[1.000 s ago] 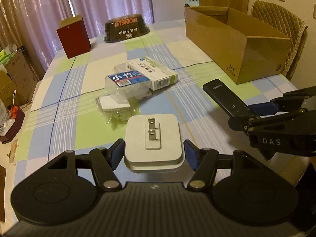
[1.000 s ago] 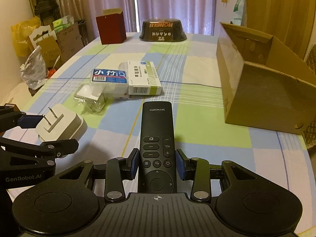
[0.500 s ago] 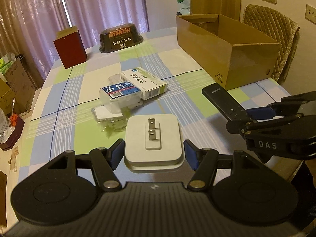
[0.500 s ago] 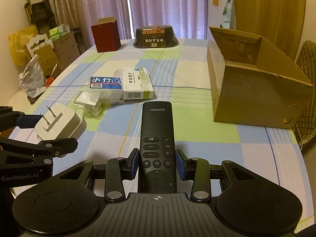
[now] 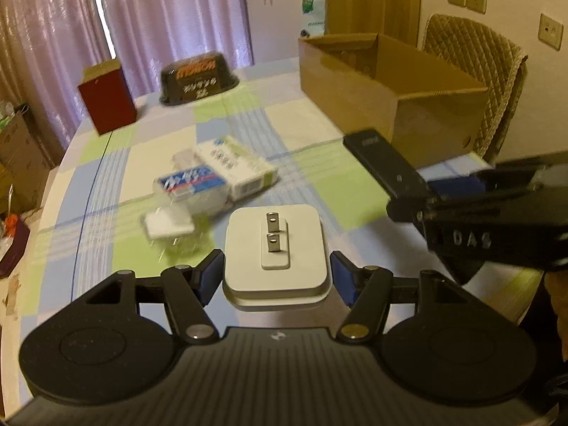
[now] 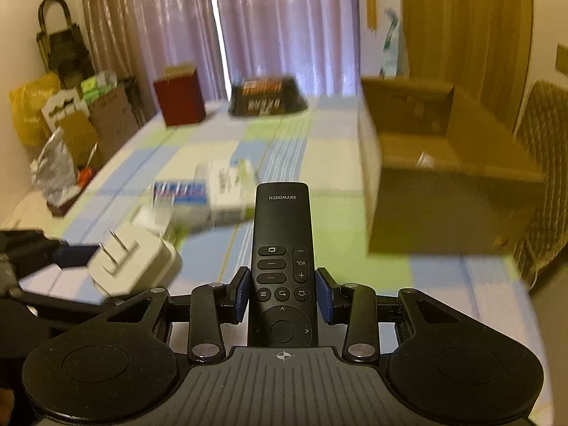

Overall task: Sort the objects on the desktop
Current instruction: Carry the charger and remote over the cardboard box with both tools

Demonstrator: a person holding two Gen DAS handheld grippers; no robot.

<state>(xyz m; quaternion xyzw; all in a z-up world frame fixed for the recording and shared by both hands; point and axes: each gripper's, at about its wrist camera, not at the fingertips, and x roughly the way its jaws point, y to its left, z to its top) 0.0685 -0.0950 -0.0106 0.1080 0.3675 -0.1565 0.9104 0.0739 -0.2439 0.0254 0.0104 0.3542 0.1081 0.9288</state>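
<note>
My left gripper point(image 5: 277, 277) is shut on a white power adapter point(image 5: 276, 248), prongs facing up, held above the checked tablecloth. My right gripper point(image 6: 283, 294) is shut on a black Skyworth remote point(image 6: 283, 248), buttons up and pointing forward. In the left wrist view the remote point(image 5: 383, 163) and the right gripper point(image 5: 451, 195) show at the right. In the right wrist view the adapter point(image 6: 133, 266) shows at the lower left. An open cardboard box point(image 5: 387, 92) stands on the table's right side, ahead of the remote.
On the table lie a white medicine box point(image 5: 234, 167), a blue-labelled clear pack point(image 5: 188, 183) and a small white item in plastic point(image 5: 168, 225). A red box point(image 5: 106, 101) and a dark tub point(image 5: 198, 78) stand at the far end. A padded chair point(image 5: 475, 67) is behind the cardboard box.
Both grippers have risen and tilted up with their objects held. The table items sit lower and farther in view, the cardboard box's inside shows more, and the picture is blurred by motion.
</note>
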